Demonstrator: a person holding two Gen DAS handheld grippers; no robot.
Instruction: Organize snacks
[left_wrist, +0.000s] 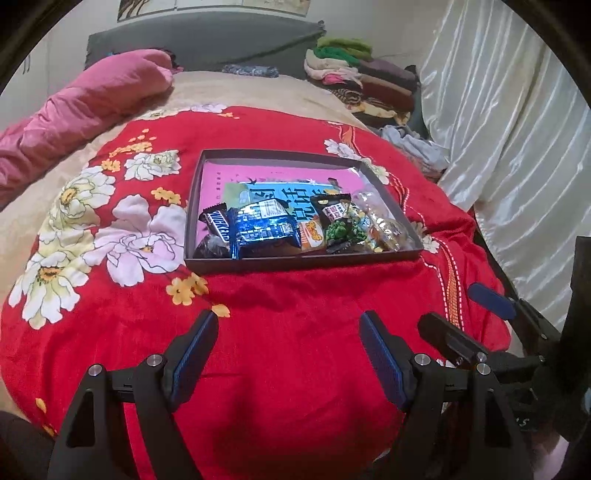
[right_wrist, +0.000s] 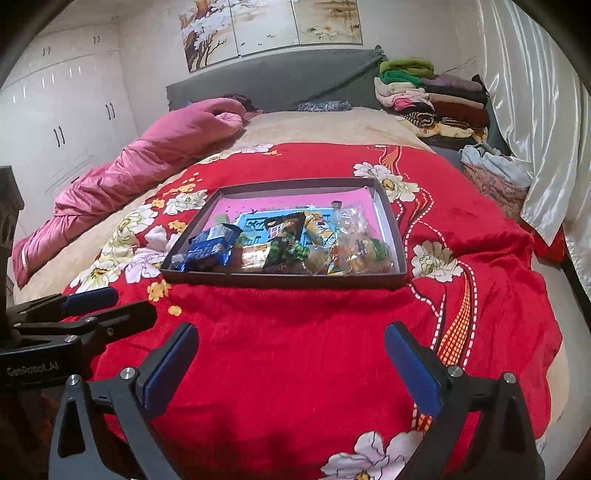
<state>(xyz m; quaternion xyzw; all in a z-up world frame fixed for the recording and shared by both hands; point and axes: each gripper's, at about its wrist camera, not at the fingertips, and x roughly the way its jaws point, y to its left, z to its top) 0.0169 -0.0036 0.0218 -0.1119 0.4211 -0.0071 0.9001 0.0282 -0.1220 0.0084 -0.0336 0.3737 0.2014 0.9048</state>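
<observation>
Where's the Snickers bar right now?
In the left wrist view the Snickers bar lies at the near left corner of the shallow dark box on the red floral blanket, beside the shiny blue packet.

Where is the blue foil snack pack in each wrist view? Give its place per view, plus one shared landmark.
Left wrist: blue foil snack pack, front left of the tray.
Right wrist: same pack, tray's near-left corner.
Shared landmark: the pink quilt, rolled at left.
</observation>
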